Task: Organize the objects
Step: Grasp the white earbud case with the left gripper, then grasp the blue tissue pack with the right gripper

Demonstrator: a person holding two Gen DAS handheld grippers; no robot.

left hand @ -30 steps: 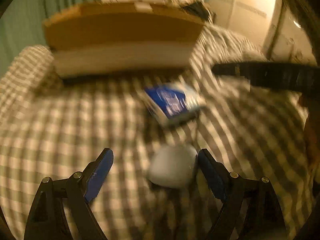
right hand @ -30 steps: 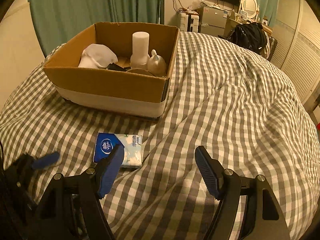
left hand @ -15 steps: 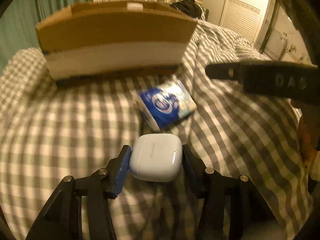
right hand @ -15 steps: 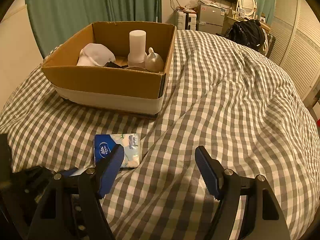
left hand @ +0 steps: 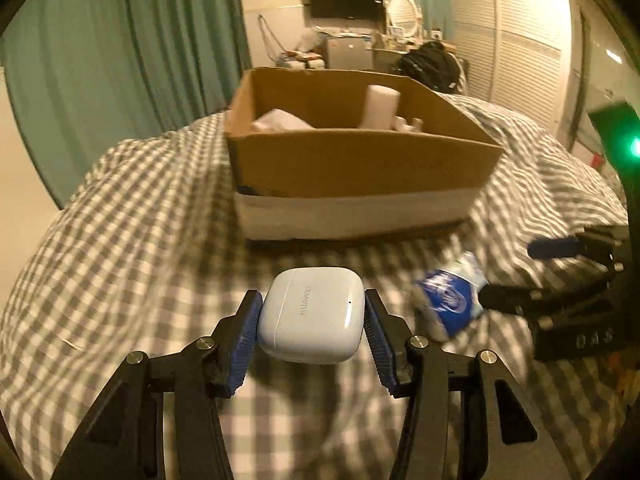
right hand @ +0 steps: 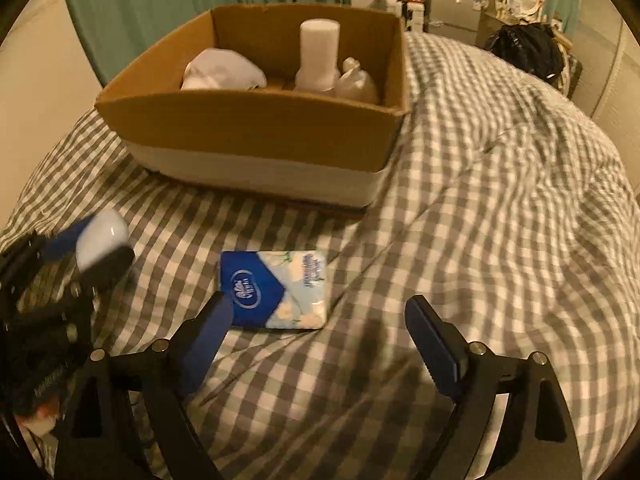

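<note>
My left gripper (left hand: 312, 320) is shut on a white earbud case (left hand: 313, 314) and holds it above the checked bedspread, in front of the cardboard box (left hand: 360, 168). The case and left gripper also show at the left of the right wrist view (right hand: 102, 240). A blue tissue pack (right hand: 276, 288) lies on the bedspread just ahead of my right gripper (right hand: 320, 316), which is open and empty above it. The pack also shows in the left wrist view (left hand: 450, 300), beside the right gripper (left hand: 560, 276).
The open cardboard box (right hand: 256, 128) holds a white cylinder (right hand: 318, 54), a white cloth (right hand: 222, 70) and a small pale figure (right hand: 356, 82). Green curtains (left hand: 120, 60) hang behind. A dark bag (right hand: 528, 50) and furniture stand beyond the bed.
My left gripper closed on the earbud case and lifted it off the bedspread. My right gripper moved forward and down toward the tissue pack.
</note>
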